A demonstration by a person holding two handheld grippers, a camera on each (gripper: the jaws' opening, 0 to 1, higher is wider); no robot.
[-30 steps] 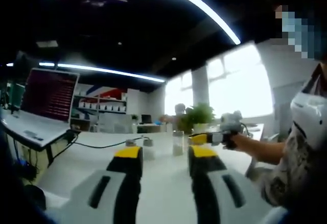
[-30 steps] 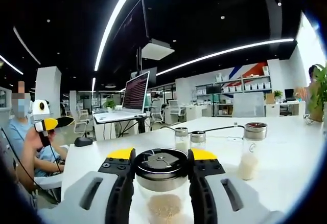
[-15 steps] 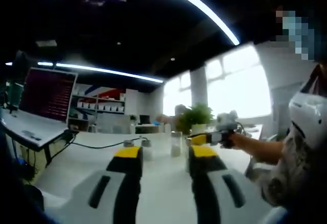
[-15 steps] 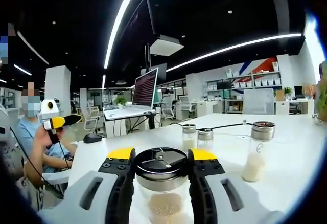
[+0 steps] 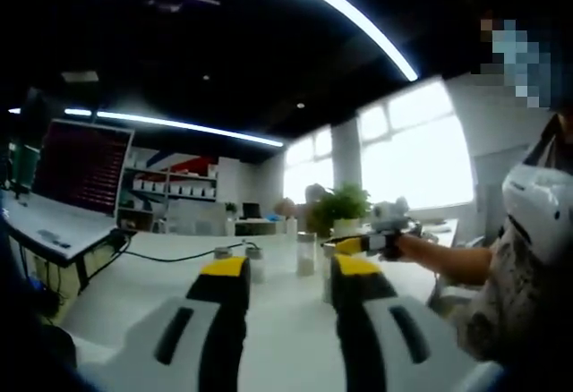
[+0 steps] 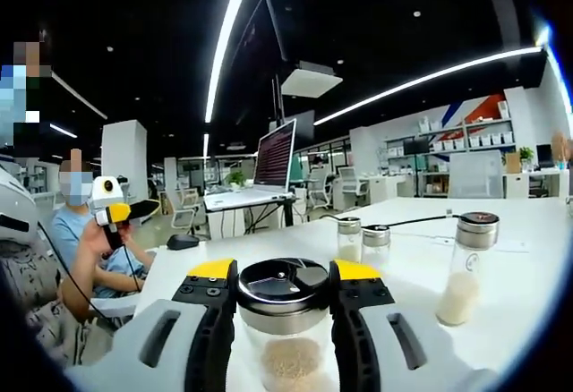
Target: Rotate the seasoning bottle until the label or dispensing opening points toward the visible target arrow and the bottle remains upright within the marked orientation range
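Note:
A glass seasoning bottle (image 6: 284, 338) with a steel shaker lid (image 6: 283, 286) and pale grains inside stands upright on the white table (image 6: 412, 276). My right gripper (image 6: 283, 271) is shut on it just below the lid. In the left gripper view, that right gripper (image 5: 358, 245) shows at mid right in a person's hand. My left gripper (image 5: 288, 271) hovers over the table (image 5: 143, 285), open, with nothing between its yellow-tipped jaws. It also shows far left in the right gripper view, the left gripper (image 6: 125, 213) raised in a hand.
Two short shakers (image 6: 349, 236) (image 6: 376, 240) and a taller bottle (image 6: 464, 271) stand beyond the held one. A laptop (image 6: 276, 155) on a stand, a mouse (image 6: 182, 242) and a black cable (image 5: 170, 255) lie at the table's far end. A plant (image 5: 340, 206) stands behind.
The right gripper view has swung, so the background shifted right while the bottle stayed in the jaws. In the left gripper view the right gripper drifted slightly left and up.

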